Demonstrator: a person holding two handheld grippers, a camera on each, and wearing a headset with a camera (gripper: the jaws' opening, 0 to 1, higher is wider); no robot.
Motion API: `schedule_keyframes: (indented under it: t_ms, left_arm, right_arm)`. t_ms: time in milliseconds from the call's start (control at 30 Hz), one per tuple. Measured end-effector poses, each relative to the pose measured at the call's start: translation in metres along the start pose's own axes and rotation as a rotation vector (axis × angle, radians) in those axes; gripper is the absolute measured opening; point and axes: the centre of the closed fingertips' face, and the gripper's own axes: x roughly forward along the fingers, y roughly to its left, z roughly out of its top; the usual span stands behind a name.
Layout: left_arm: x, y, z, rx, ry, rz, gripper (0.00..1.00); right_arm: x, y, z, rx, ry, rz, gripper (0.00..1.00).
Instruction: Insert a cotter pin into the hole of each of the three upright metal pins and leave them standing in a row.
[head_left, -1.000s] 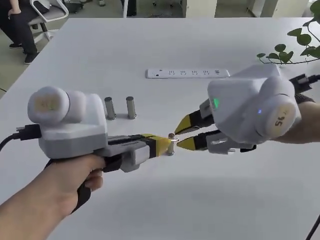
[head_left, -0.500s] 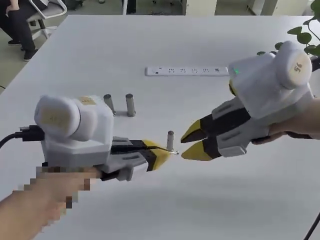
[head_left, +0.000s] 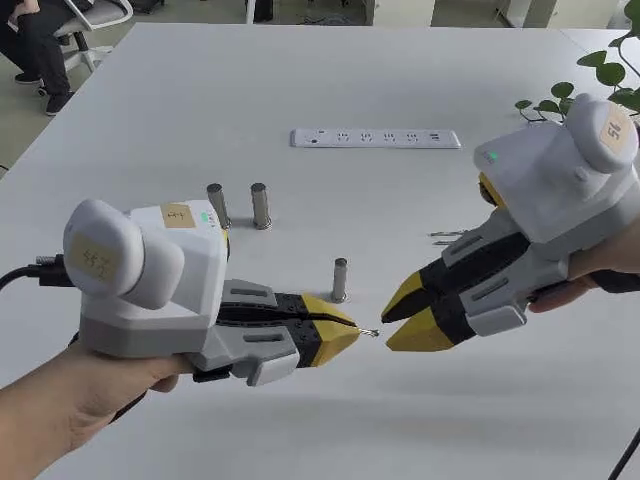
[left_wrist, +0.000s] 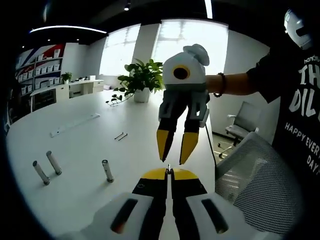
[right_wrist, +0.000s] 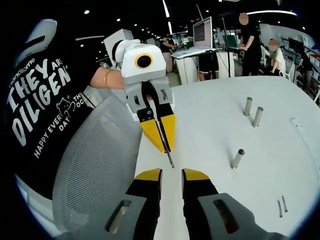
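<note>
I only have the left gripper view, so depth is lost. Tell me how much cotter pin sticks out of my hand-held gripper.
Observer: The right gripper view shows the cotter pin jutting as a thin rod past the shut tips of the left hand-held gripper.
Operator: Report whether it touches the right one.
Observer: No. There its tip sits at the mouth of the open right hand-held gripper, touching neither jaw.
Operator: Place the nearest metal pin.
Observer: In the head view the metal pin stands upright just beyond both tips, clear of them.

Left tongs (head_left: 352, 331) and right tongs (head_left: 387, 332) are yellow-tipped black, pins (head_left: 340, 279) grey, table (head_left: 200, 100) white
</note>
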Motion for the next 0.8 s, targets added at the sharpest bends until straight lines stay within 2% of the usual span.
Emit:
schedule_keyframes:
  t_ms: [67,167,267,467,800]
  left_arm:
    - [0.0,-0.002,0.0,0.008,0.001,-0.009,0.0]
    - [-0.001,-0.005,0.004,-0.001,-0.02,-0.028,0.0]
    - [0.0,-0.014,0.007,0.006,-0.03,-0.071,0.0]
    - [0.0,-0.021,0.008,0.006,-0.034,-0.098,0.0]
    - [0.001,-0.027,0.012,0.017,-0.055,-0.123,0.0]
  right_arm:
    - [0.0,0.004,0.001,0.01,-0.014,0.022,0.11]
    - [0.0,0.012,0.002,0.027,-0.022,0.067,0.1]
    - [0.001,0.017,0.003,0.039,-0.028,0.094,0.09]
    - [0.001,0.021,0.003,0.048,-0.04,0.12,0.03]
    - [0.0,0.029,0.009,0.057,-0.074,0.164,0.0]
